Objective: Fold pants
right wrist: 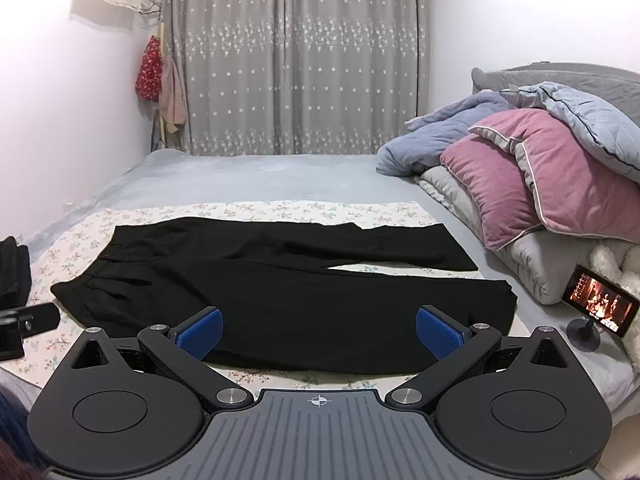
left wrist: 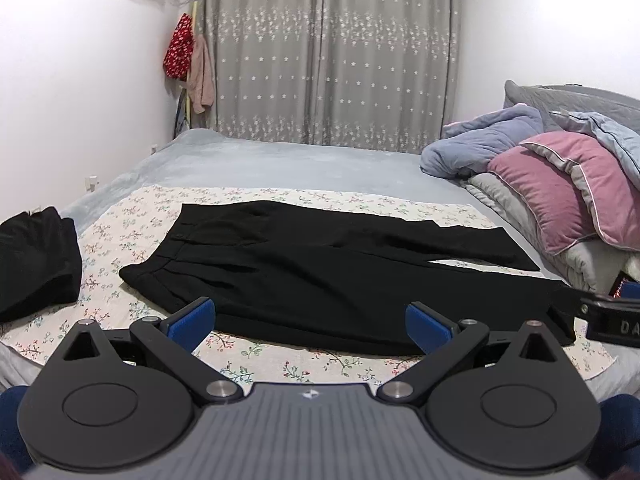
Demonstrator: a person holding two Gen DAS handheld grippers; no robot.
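The black pants [left wrist: 320, 276] lay flat on the bed [left wrist: 280, 164] just ahead of both claws, waistband toward the left claw [left wrist: 310, 326], cuffs toward the right claw [right wrist: 319, 330]. Both claws gaped wide and empty, so folding seemingly hadn't begun; next, each would need to pinch the near edge.

1. The black pants [right wrist: 280, 292] are matt woven cloth, smooth with soft creases.
2. The floral sheet [right wrist: 280, 210] under them looks like thin printed cotton.
3. The grey-blue bed cover [right wrist: 240, 176] looks plush and fuzzy.
4. The pink pillow [right wrist: 520, 176] has a velvety nap.
5. The left gripper [left wrist: 310, 326] and right gripper [right wrist: 319, 332] are matt black plastic, with ribbed blue pads [right wrist: 438, 332] and shiny metal pins.
6. The phone [right wrist: 600, 306] screen is glossy.
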